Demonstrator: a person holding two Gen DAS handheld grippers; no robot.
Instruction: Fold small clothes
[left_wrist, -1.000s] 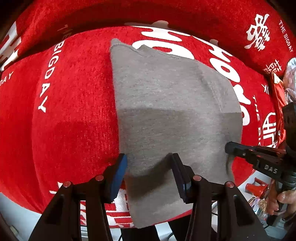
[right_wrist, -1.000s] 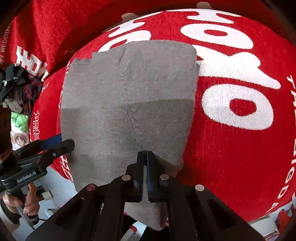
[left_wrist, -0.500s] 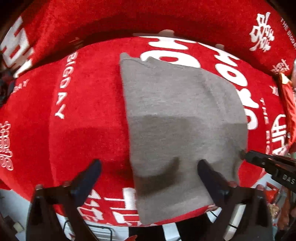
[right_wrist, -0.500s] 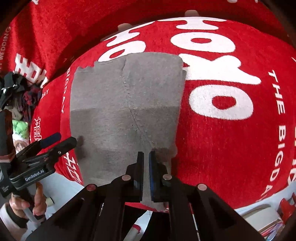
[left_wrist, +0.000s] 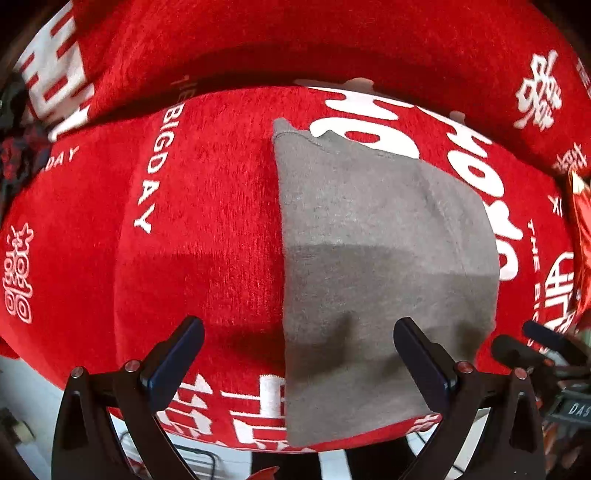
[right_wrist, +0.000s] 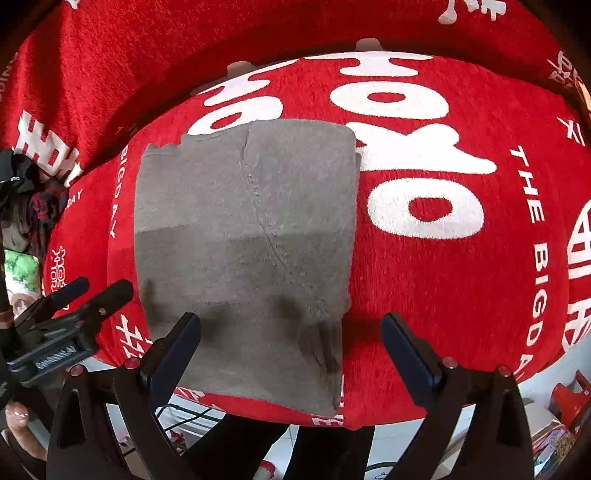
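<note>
A grey garment, folded into a rectangle, lies flat on the red cushion; it also shows in the right wrist view, its near edge hanging over the cushion front. My left gripper is open and empty, held over the garment's near left edge. My right gripper is open and empty, held over the garment's near right corner. The right gripper's fingers show at the right of the left view, and the left gripper's fingers at the left of the right view.
The red cushion with white lettering carries the garment; a red backrest rises behind. A pile of dark clothes lies at the far left. White floor and small red objects lie below the cushion's front edge.
My right gripper has opened and let go of the garment's near edge. My left gripper has opened wide. Both have drawn back and the garment lies flat.
</note>
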